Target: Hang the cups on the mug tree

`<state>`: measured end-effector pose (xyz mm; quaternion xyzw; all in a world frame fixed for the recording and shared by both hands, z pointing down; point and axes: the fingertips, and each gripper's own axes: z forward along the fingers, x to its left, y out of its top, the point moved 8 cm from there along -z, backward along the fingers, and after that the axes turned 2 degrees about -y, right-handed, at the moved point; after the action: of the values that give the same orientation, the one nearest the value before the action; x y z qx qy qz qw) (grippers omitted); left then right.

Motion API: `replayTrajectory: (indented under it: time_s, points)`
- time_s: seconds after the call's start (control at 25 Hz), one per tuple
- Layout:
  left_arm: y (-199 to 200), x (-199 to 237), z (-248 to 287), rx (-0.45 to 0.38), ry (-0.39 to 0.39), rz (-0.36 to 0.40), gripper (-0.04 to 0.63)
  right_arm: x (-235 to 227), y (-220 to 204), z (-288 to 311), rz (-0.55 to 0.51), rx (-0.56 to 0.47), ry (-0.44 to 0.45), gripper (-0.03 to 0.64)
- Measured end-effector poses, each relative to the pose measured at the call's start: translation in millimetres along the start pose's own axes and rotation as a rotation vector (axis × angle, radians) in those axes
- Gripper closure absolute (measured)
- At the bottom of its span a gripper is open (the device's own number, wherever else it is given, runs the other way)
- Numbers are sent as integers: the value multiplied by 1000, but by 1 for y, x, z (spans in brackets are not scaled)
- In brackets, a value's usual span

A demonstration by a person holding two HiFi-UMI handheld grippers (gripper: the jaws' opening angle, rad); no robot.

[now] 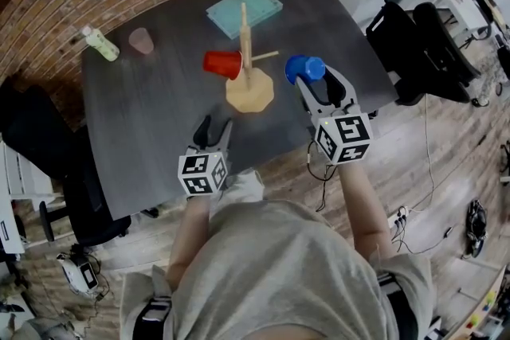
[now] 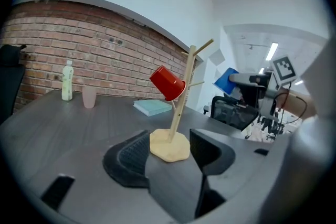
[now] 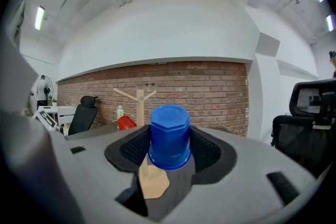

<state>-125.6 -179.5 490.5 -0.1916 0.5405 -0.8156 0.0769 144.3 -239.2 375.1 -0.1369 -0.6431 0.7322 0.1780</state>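
The wooden mug tree [image 1: 247, 52] stands mid-table on its tan base [image 1: 249, 94]. A red cup [image 1: 222, 64] hangs on its left peg, mouth tilted down. My right gripper [image 1: 323, 87] is shut on a blue cup [image 1: 305, 69], held just right of the tree beside the right peg. In the right gripper view the blue cup [image 3: 169, 136] sits upside down between the pads, with the tree [image 3: 139, 102] and red cup [image 3: 126, 123] behind. My left gripper [image 1: 212, 131] is open and empty, near the table's front edge, facing the tree [image 2: 181, 97]. A pink cup [image 1: 141, 40] stands at the far left.
A teal book [image 1: 244, 9] lies behind the tree, with a black cable loop beyond it. A pale bottle [image 1: 100, 43] stands at the far left corner next to the pink cup. Black office chairs stand off the table's right and left sides. A brick wall backs the table.
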Motion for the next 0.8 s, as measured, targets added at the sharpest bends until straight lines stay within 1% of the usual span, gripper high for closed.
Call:
replayTrajectory:
  time_s: [0.24,0.8]
  points:
    - [3,2,1,-4,2,3,364,3,15,15,-6,-38,28,383]
    - [9,18,7,14,0,14,365,13,11,50,12,-18,62,382]
